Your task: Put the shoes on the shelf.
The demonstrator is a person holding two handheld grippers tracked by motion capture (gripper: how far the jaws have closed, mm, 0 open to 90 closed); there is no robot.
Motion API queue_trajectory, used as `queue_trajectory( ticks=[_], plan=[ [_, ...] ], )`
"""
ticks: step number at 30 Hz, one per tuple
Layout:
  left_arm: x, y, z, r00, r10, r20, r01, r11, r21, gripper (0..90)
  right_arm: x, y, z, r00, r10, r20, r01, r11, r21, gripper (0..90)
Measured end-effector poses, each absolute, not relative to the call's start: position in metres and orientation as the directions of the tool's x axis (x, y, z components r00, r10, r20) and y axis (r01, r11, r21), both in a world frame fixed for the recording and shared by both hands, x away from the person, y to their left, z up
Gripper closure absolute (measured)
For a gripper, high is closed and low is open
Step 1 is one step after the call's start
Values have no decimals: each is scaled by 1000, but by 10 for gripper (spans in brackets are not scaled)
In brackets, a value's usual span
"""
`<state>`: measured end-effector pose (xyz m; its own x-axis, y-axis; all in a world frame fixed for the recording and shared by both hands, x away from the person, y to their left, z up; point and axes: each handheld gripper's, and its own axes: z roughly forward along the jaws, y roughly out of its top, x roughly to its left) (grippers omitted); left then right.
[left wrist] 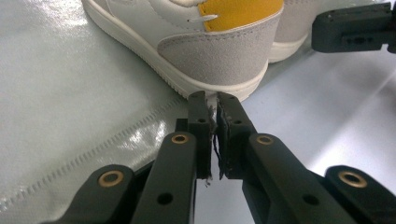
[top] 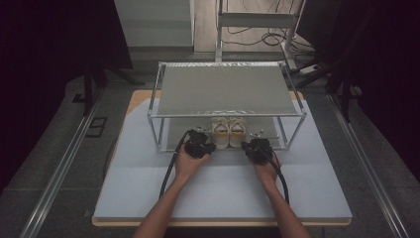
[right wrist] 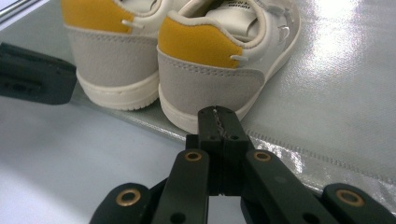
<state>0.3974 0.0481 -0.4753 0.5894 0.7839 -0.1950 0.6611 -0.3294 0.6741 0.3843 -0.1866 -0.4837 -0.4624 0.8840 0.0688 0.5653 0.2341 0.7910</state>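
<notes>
A pair of small white sneakers (top: 228, 133) with yellow heel tabs sits on the lower shelf of a metal rack (top: 163, 94), at about twelve o'clock from the person's hands, heels facing the table's near edge. The left gripper (top: 204, 141) hovers at the heel of the left sneaker (left wrist: 205, 51), its jaws drawn nearly together with only a sliver of gap and nothing between them. The right gripper (top: 253, 144) sits at the heel of the right sneaker (right wrist: 219, 60), jaws pressed flat against each other, empty too.

My reading is that the shoes are about to be picked up from the shelf, one per gripper. To do that well, each gripper wants to spread its jaws first, since as they stand they can only nudge the sole. Then come in over the padded yellow collar at twelve o'clock and pinch the heel wall, one jaw inside the shoe, one outside. The top shelf hangs low, so the lift should be shallow and drawn back toward six o'clock.
</notes>
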Motion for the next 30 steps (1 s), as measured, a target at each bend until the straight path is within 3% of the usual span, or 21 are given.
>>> queue_trajectory(
  ticks=[12, 15, 16, 17, 18, 23, 24, 27, 28, 29, 30],
  plan=[
    [416, 48, -483, 517, 825, -228, 717, -272, 642, 845, 386, -185, -487, -468, 880, 78, 575, 236, 784, 898],
    [416, 47, -482, 490, 850, -194, 720, -268, 641, 846, 387, -185, -487, -470, 879, 76, 573, 239, 784, 898],
    [417, 45, -483, 512, 827, -230, 719, -267, 641, 847, 387, -185, -487, -470, 879, 75, 572, 239, 784, 898],
    [419, 48, -482, 533, 830, -165, 691, -314, 651, 849, 387, -185, -487, -468, 880, 75, 572, 238, 785, 897],
    [417, 45, -483, 526, 820, -225, 712, -279, 645, 850, 387, -185, -487, -466, 882, 73, 569, 236, 788, 897],
    [418, 42, -482, 526, 821, -222, 713, -284, 641, 858, 391, -187, -488, -441, 894, 77, 577, 217, 788, 897],
    [424, 49, -481, 591, 799, -114, 648, -385, 657, 857, 392, -188, -489, -436, 896, 81, 579, 210, 788, 897],
    [424, 47, -481, 590, 800, -113, 649, -386, 656, 857, 395, -189, -490, -421, 901, 100, 594, 191, 781, 897],
    [418, 40, -483, 531, 817, -224, 713, -288, 640, 857, 397, -189, -490, -422, 901, 100, 592, 191, 783, 897],
    [424, 47, -481, 590, 800, -113, 649, -386, 656, 857, 398, -188, -490, -422, 901, 97, 592, 193, 783, 896],
    [418, 40, -483, 529, 818, -225, 714, -286, 639, 857, 399, -187, -490, -422, 901, 96, 594, 195, 781, 897]
  ],
)
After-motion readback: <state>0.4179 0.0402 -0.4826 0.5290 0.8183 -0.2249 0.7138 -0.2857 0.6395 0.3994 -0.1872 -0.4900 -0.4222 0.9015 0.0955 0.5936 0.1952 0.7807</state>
